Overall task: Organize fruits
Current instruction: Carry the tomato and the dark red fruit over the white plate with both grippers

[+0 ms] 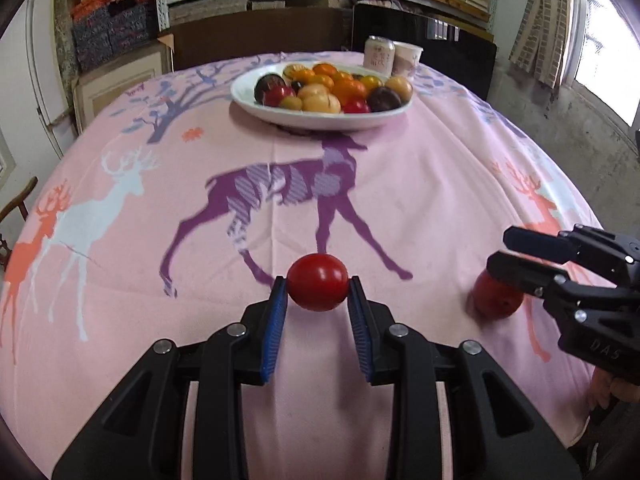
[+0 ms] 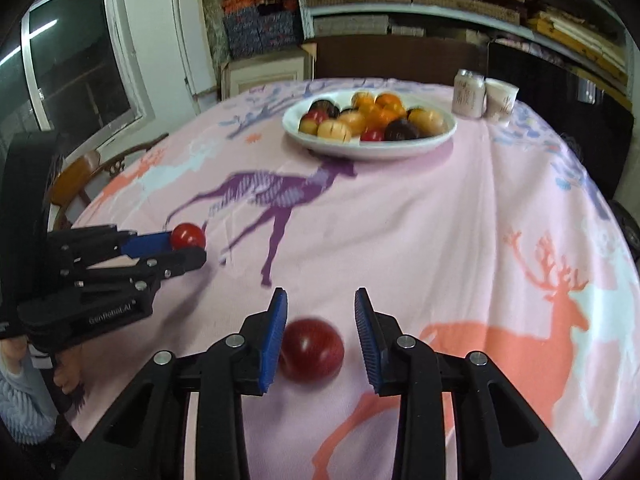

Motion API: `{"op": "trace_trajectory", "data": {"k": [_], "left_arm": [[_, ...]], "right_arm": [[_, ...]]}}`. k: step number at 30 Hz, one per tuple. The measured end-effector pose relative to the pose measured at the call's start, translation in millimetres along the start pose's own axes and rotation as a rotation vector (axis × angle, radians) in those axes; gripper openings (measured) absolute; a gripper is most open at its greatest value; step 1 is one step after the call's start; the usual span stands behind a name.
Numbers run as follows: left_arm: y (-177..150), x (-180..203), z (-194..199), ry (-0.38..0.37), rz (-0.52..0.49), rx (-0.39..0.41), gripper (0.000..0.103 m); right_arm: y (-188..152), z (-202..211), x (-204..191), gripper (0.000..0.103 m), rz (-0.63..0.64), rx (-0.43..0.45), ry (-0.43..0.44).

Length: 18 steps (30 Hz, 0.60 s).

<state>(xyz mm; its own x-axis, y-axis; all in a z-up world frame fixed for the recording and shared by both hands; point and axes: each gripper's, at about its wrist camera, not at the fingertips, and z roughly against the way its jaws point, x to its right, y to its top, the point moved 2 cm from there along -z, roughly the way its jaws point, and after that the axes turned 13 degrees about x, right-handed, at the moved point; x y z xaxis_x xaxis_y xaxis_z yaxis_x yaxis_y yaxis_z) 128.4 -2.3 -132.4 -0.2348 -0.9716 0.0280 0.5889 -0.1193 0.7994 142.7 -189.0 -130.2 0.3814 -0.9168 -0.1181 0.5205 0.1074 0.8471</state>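
1. Right gripper (image 2: 321, 334) low in view, blue pads (image 2: 274, 338) apart around a dark red fruit (image 2: 312, 350) lying on the pink deer tablecloth (image 2: 440, 220); left pad touching, right pad clear.
2. Left gripper (image 2: 188, 246) at left, clamped on a small red fruit (image 2: 187, 235).
3. White plate (image 2: 400, 148) of mixed fruits far back, can (image 2: 468, 94) and cup (image 2: 501, 100) beside it.

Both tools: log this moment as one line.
left tool: shut on red fruit | right tool: open over dark red fruit on tablecloth | plate: full
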Motion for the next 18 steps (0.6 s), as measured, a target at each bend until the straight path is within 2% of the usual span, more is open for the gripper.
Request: {"op": "trace_trajectory", "data": {"k": [5,12,18], "left_arm": [[-8.4,0.0,-5.8,-0.016,0.009,-0.025,0.03],[-10.8,8.2,-6.8,-0.028,-0.023,-0.033,0.03],[-12.8,9.9,-7.5,-0.028,-0.033,-0.039,0.03]], "right_arm": [[-14.9,5.8,-13.3,0.039,-0.001,-0.021,0.056],[-18.6,7.0,-20.7,0.039,0.074,-0.035,0.041],[-21.1,6.2,-21.1,0.039,0.087,-0.043,0.055]]}}
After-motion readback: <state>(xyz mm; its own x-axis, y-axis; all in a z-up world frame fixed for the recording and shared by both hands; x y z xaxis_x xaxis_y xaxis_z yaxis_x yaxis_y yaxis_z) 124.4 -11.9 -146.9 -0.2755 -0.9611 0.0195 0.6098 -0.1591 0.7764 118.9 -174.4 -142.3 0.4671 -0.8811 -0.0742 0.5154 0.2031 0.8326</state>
